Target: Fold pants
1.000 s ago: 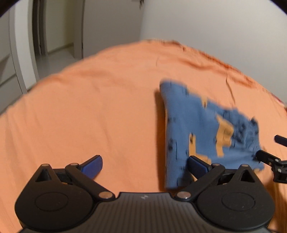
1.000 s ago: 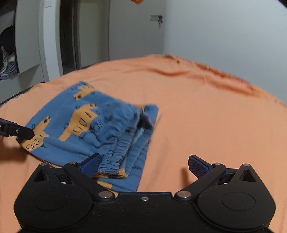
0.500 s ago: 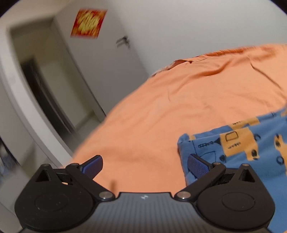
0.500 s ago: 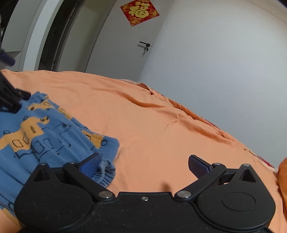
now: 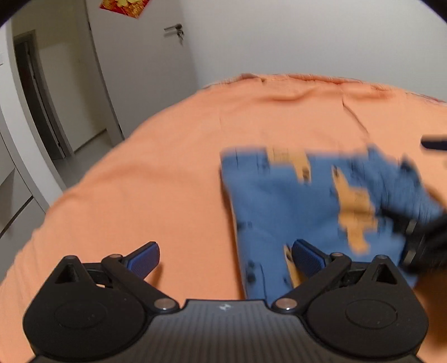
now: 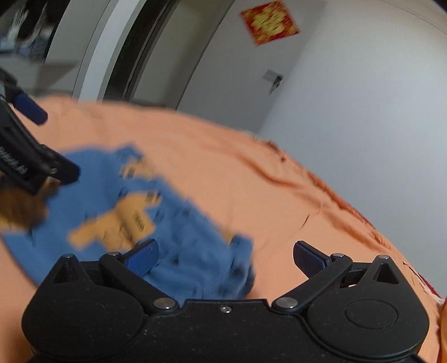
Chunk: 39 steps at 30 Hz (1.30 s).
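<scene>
Left wrist view: the left tool [image 5: 225, 255] has its jaws spread wide and nothing between them. Its left blue pad [image 5: 145, 258] sits over bare orange bed sheet [image 5: 145, 178]; its right blue pad sits over the near edge of the pants [image 5: 282, 203], though whether it touches the cloth cannot be told. The pants are blue with orange shapes printed on them, and they lie on the sheet at about 2 o'clock from the tool, blurred by motion. At 3 o'clock, at the frame edge, the black body of the right tool [image 5: 424, 240] overlaps the right side of the pants; one of its dark fingers shows higher up, near the edge. At 11 o'clock a white door [image 5: 139, 64] with a handle stands beside an open doorway, and a red and gold paper sign [image 5: 123, 5] hangs at 12 o'clock.

Right wrist view: the right tool [image 6: 225, 255] is also spread wide and holds nothing. The pants [image 6: 111, 201] lie on the orange bed sheet [image 6: 251, 190] from 9 to 11 o'clock, with a bunched part reaching just under the tool's left pad. At 9 o'clock the left tool [image 6: 42, 145] shows at the frame edge, its lower black finger over the far corner of the pants and its jaws apart. The red and gold sign [image 6: 269, 22] hangs on the door at 1 o'clock.
</scene>
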Each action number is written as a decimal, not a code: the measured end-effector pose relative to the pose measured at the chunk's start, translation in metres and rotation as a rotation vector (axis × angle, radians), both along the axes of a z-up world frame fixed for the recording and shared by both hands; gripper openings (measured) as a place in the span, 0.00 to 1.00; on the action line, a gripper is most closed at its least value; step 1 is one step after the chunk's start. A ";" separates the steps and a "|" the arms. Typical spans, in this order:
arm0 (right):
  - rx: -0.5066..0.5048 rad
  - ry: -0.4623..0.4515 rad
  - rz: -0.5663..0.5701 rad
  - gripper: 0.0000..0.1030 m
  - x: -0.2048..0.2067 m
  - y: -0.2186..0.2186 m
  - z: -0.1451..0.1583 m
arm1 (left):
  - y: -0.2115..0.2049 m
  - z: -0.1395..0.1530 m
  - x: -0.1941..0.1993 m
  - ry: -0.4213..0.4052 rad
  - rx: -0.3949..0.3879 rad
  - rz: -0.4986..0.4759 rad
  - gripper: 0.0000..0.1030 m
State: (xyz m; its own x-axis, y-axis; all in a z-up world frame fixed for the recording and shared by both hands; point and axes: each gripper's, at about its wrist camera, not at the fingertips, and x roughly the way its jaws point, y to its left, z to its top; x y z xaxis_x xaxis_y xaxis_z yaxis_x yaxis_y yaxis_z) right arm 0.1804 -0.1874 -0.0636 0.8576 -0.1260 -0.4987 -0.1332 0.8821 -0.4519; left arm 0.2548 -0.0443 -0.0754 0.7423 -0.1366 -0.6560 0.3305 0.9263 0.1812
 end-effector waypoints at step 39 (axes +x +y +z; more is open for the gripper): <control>0.258 0.249 0.306 0.99 0.094 0.005 0.025 | 0.054 0.008 0.000 0.272 -0.332 0.220 1.00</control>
